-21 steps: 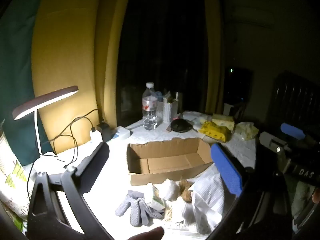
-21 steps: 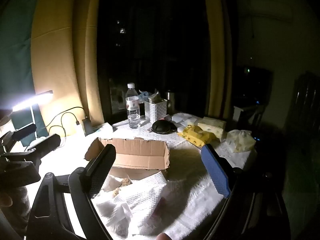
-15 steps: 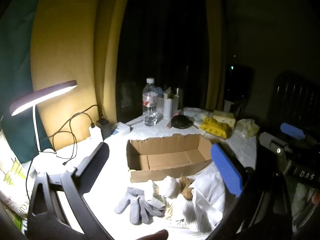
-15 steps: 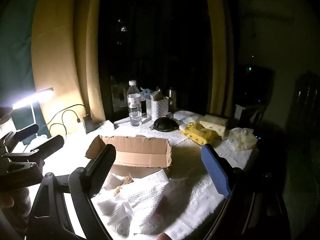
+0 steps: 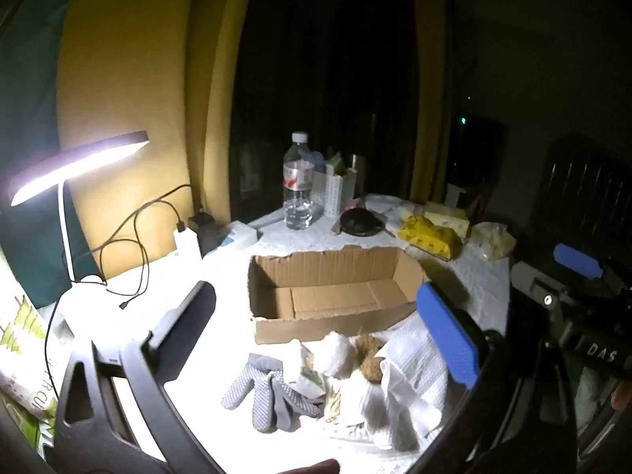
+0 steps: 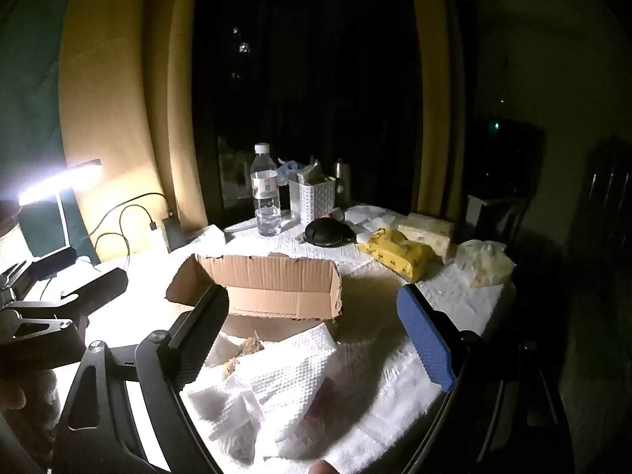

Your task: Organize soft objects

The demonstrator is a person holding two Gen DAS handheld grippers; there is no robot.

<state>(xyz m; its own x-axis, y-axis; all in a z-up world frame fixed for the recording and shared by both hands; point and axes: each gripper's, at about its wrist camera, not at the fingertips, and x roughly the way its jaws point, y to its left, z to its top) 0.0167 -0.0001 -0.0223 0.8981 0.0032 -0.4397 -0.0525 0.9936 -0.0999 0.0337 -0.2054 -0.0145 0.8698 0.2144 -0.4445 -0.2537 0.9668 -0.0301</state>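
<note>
Soft stuff piled at the near edge of the table: grey gloves (image 5: 268, 391) with a nubby dotted grip lying flat on the left, then a lumpy white wad (image 5: 335, 351), a fuzzy brown clump (image 5: 371, 359), and a crumpled white waffle-weave towel (image 5: 410, 379) on the right. Just behind the pile, an open corrugated cardboard box (image 5: 335, 296), torn ragged along the back wall, nothing visible inside. Left gripper (image 5: 316, 316) hovering over the pile, jaws wide apart, holding nothing; black finger on one side, blue textured pad on the other. Right gripper (image 6: 316, 324) same deal, spread open and empty above the towel (image 6: 284, 379), with the box (image 6: 272, 288) right past it. Around the edges, left to right: printed bag (image 5: 19, 347), glaring LED desk lamp (image 5: 79, 162), tangle of black cables (image 5: 134, 245), white charger block (image 5: 187, 243), clear ribbed water bottle (image 5: 298, 185), white perforated basket (image 5: 333, 193), round black thing (image 5: 359, 223), yellow crinkly packet (image 5: 428, 233). Far half of the table pretty dark, hard to make out much.
</note>
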